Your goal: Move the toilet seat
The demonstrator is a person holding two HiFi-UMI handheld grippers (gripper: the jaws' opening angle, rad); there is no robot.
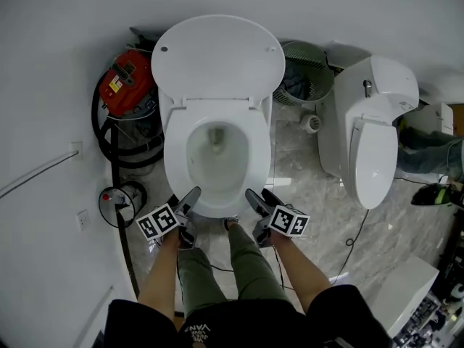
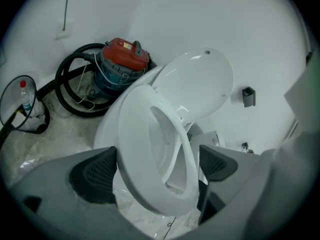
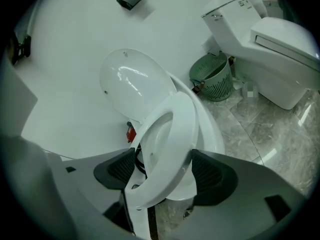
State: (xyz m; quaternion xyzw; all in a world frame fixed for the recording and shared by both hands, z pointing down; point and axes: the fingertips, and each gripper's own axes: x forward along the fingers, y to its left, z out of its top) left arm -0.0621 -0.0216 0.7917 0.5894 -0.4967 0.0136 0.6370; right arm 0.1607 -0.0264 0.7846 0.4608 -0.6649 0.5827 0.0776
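The white toilet seat [image 1: 174, 158] lies on the bowl in the head view, with the lid [image 1: 217, 56] raised against the wall. My left gripper [image 1: 185, 196] is at the seat's front left, and in its own view the seat [image 2: 150, 149] sits between wide jaws. It is open, with a gap at the right pad [image 2: 217, 164]. My right gripper [image 1: 259, 196] is at the front right. In the right gripper view both pads [image 3: 212, 171] lie against the seat rim [image 3: 170, 144], so it is shut on the rim.
A red vacuum cleaner [image 1: 129, 85] with a black hose [image 1: 109, 147] stands left of the toilet by the wall. A green basket [image 1: 304, 71] and a second toilet [image 1: 370, 129] are on the right. The person's legs [image 1: 217, 267] stand right in front of the bowl.
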